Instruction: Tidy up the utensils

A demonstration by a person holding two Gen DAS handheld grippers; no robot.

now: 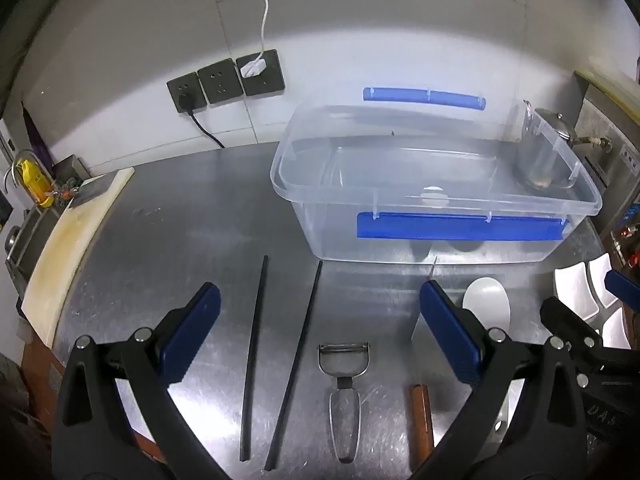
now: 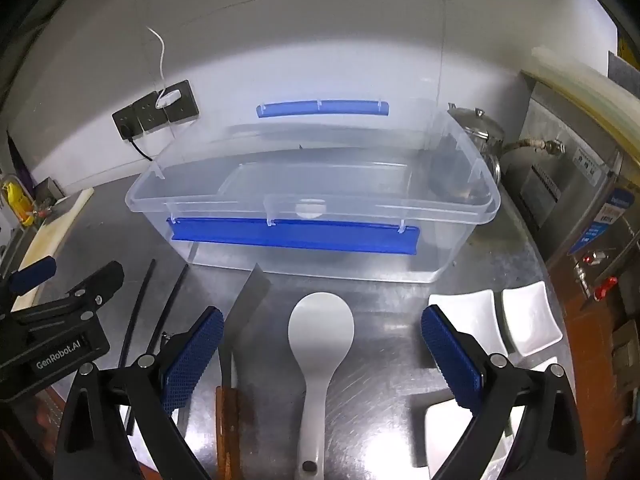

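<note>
Left gripper (image 1: 320, 320): jaws wide, empty; chopsticks (image 1: 280, 364) and peeler (image 1: 344, 384) between fingers. Right gripper (image 2: 322, 344): wide, empty; white spoon (image 2: 320, 344) between fingers.

The scratched steel desk (image 1: 200, 220) is gleaming dully beneath the clear glossy plastic bin (image 1: 432, 216); before the bin a smooth white plastic rice paddle (image 2: 320, 344) and wooden-handled knife (image 2: 236, 360) are lying.

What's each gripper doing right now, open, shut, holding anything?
Left gripper: open, empty, above the chopsticks and peeler.
Right gripper: open, empty, above the white rice spoon.
</note>
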